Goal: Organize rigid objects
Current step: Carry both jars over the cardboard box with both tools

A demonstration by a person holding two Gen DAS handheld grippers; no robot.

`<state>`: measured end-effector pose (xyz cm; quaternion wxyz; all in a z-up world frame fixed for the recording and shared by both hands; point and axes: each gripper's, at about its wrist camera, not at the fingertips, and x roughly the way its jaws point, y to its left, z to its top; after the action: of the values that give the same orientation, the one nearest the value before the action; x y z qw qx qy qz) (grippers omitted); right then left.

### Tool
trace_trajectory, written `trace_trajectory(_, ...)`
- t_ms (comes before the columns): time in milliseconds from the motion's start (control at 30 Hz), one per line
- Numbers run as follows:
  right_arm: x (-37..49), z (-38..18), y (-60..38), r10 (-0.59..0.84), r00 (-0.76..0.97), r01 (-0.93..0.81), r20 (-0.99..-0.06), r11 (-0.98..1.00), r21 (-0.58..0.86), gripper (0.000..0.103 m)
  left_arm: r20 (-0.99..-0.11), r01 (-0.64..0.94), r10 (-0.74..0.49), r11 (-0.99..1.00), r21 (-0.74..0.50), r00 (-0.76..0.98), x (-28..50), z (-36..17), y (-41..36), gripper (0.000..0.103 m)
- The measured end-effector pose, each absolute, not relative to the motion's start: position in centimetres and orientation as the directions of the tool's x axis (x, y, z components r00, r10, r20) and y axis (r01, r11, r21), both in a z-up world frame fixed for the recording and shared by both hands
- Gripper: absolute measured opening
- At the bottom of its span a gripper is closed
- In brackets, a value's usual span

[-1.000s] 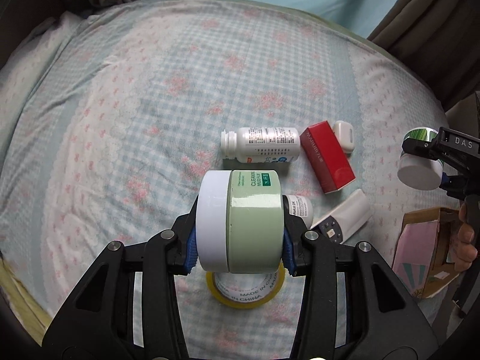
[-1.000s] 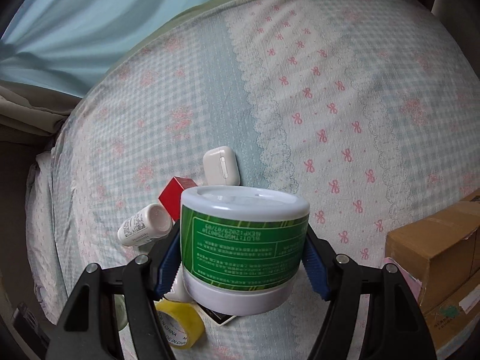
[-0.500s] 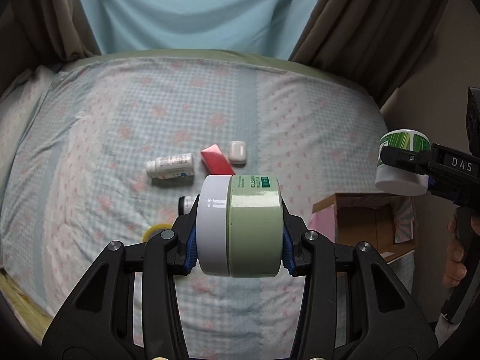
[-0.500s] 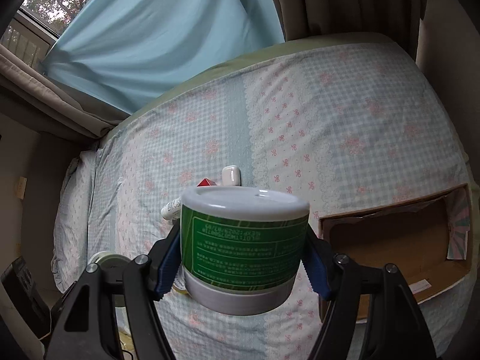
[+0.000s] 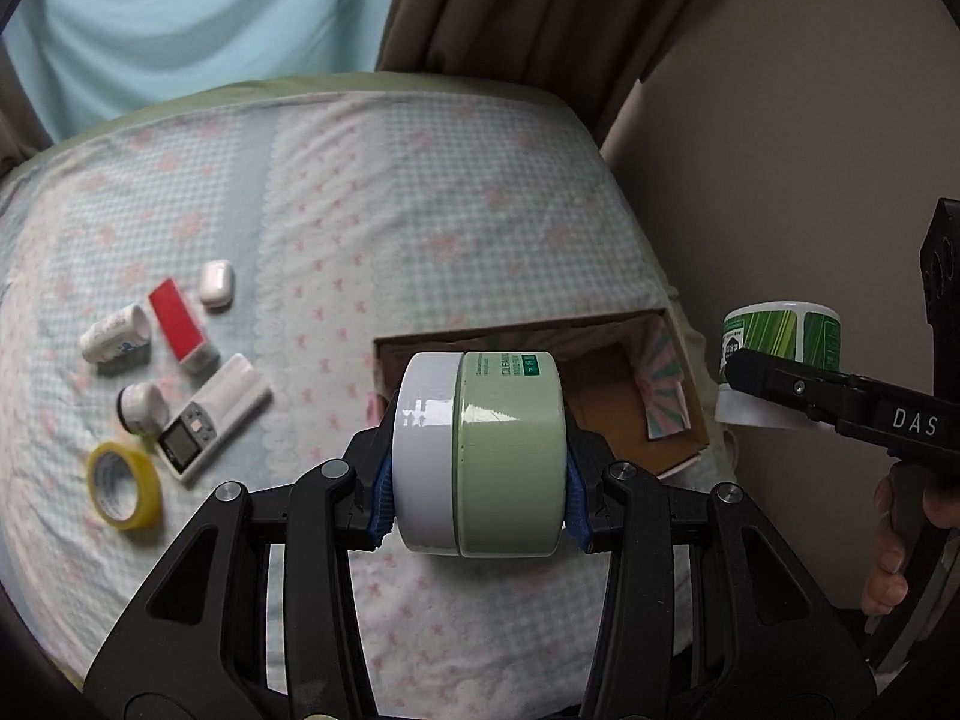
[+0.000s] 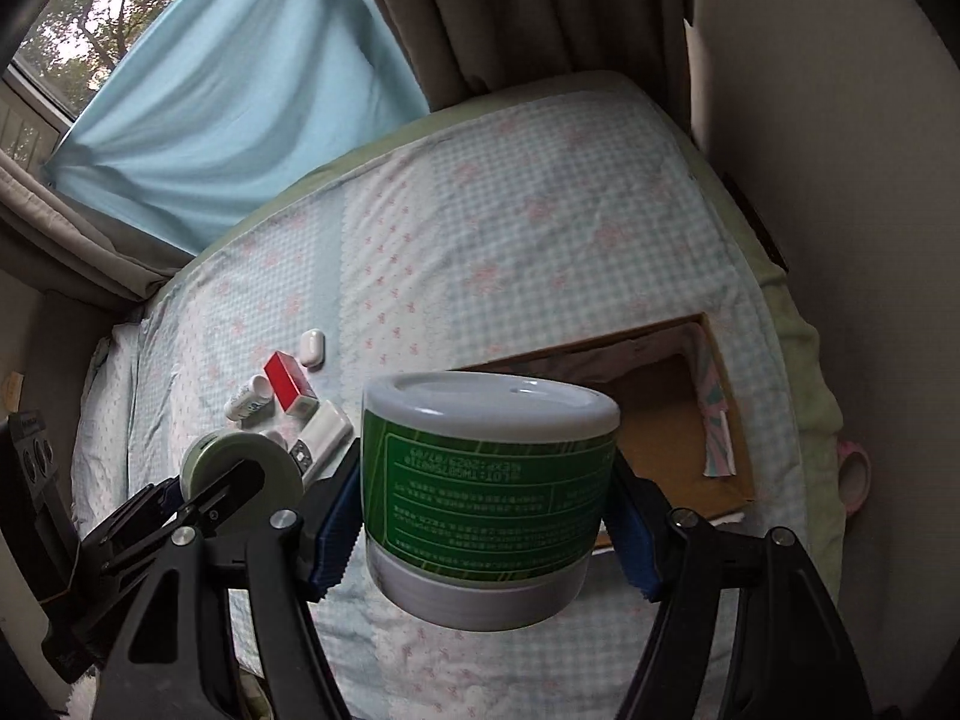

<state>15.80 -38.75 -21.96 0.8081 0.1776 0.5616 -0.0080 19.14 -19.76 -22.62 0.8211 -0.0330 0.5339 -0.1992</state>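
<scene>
bed: lying under a pale checked sheet with pink bows | window: showing trees, daylight coming through | blue curtain and brown drapes: hanging behind | beige wall: standing beside

On the bed, a cluster of small things lies at nine o'clock in the left wrist view. The earbud case is farthest back, with the box just beside it at its seven o'clock. A pill bottle lies on its side at the box's nine o'clock. A second bottle lies nearer, and the remote sits at its three o'clock, touching or nearly so. The tape roll is nearest, at the remote's seven o'clock. The cardboard box sits open at the bed's three o'clock edge, well apart from the cluster.
</scene>
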Motion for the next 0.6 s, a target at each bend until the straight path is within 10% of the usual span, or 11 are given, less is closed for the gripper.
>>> trace_trajectory(600, 17.9, -36.4, -45.7, 0.163, 0.097, 0.208, -0.982, 0.961, 0.18, 0.067, -0.964, 0.36, -0.246, 0.912, -0.196, 0.098, 21.6, -37.5, -30.5, 0.039)
